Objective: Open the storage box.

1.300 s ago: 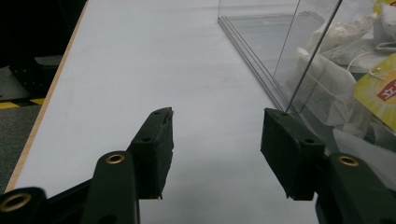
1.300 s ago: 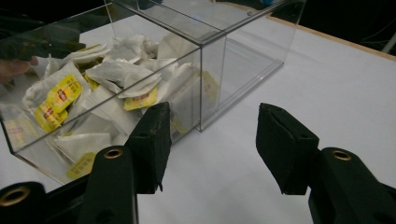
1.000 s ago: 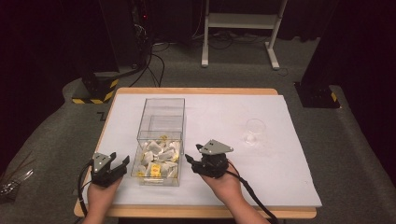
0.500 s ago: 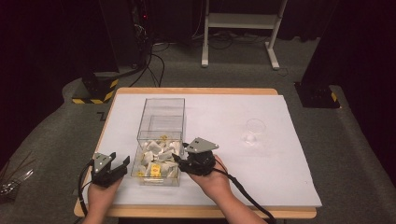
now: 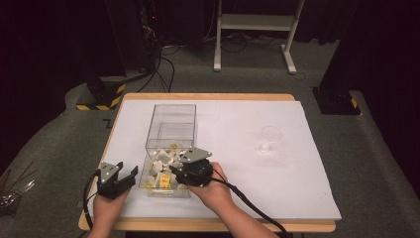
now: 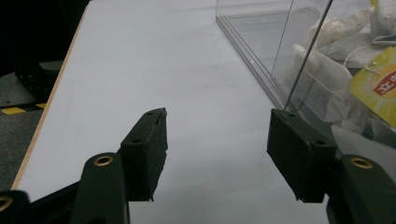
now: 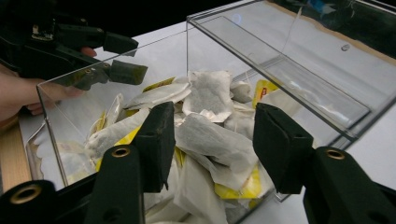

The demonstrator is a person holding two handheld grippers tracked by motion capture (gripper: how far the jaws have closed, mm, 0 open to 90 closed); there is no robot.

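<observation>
Step in hand, as I judge it: reaching for a tea bag. My right claw (image 5: 174,172) hangs over the near end of the clear box (image 5: 171,130) on the desk (image 5: 297,163), jaws half wide and just closing, nothing between them; the tea bags (image 7: 210,135) lie heaped below. Next, descend and pinch a single bag. My left claw (image 5: 126,174) waits beside the box, empty, jaws just opening. A second ago my right claw stood right of the box.

The right hand-held gripper (image 5: 174,171) reaches over the clear box (image 5: 171,130) of tea bags (image 5: 161,166).
</observation>
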